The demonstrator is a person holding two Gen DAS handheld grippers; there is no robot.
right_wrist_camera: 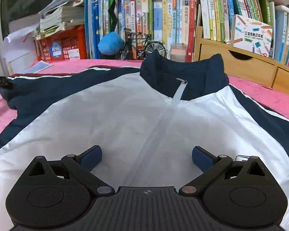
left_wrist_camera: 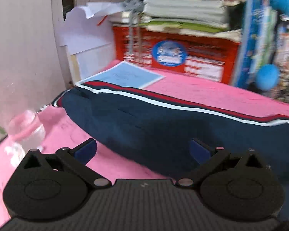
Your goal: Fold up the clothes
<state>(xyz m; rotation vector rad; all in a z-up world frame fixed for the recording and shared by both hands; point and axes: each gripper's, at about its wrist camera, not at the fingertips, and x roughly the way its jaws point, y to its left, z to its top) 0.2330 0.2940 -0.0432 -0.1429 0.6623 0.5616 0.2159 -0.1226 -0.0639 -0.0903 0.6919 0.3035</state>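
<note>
My right hand-held gripper [right_wrist_camera: 146, 156] hangs spread wide and empty over the jacket [right_wrist_camera: 125, 115] lying flat on the pink surface [right_wrist_camera: 269, 96]; soft, light, slippery, best pinched at a sleeve edge.

The left gripper [left_wrist_camera: 142, 150] points forward and downward, its blue-padded jaws spread wide with nothing clamped between them. The right gripper [right_wrist_camera: 146, 156] tilts down likewise, jaws wide apart, pads pressing nothing.
</note>
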